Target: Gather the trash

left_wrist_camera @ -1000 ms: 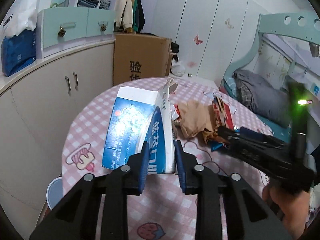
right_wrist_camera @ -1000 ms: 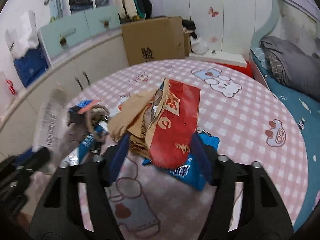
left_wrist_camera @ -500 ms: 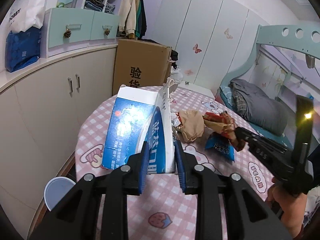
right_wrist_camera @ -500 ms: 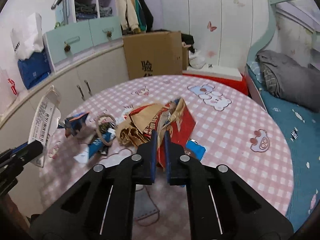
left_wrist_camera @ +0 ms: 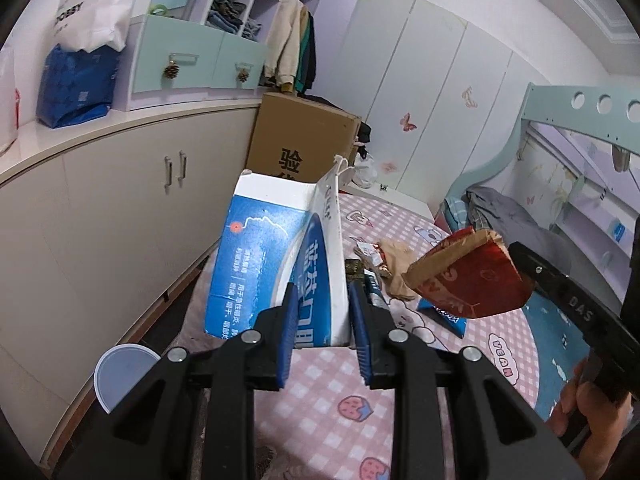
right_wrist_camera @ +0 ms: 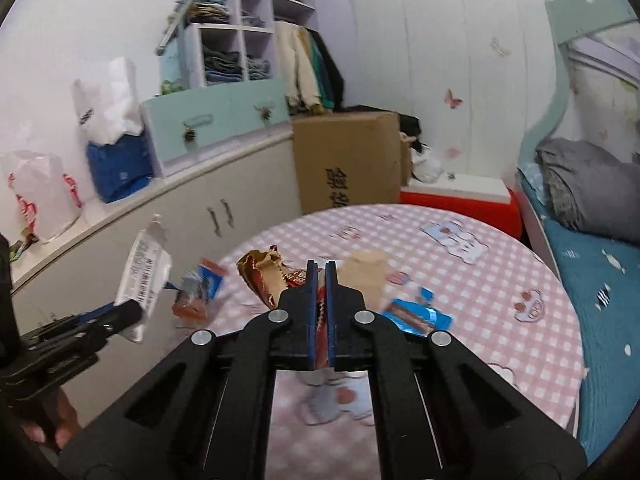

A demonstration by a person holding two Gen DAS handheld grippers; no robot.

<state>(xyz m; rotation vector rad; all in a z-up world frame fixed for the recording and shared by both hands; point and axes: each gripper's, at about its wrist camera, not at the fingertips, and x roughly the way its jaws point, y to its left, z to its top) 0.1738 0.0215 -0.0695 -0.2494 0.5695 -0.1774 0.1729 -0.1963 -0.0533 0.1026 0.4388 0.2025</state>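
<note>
The left gripper (left_wrist_camera: 322,320) clamps the blue-and-white carton (left_wrist_camera: 280,264); right fingers (right_wrist_camera: 311,300), shut on the red-brown wrapper (left_wrist_camera: 468,276), hold it just beside.

— What stands along the wall?
— A cream cabinet (left_wrist_camera: 120,200) run with a white counter, mint drawers (left_wrist_camera: 196,62) and open shelves of folded clothes (right_wrist_camera: 240,20) above. A cardboard box (right_wrist_camera: 348,164) sits at its end.
— And further back?
— White wardrobe doors (left_wrist_camera: 432,92) with butterfly stickers, and a mint bed frame (left_wrist_camera: 580,120) with grey bedding (right_wrist_camera: 588,188).
</note>
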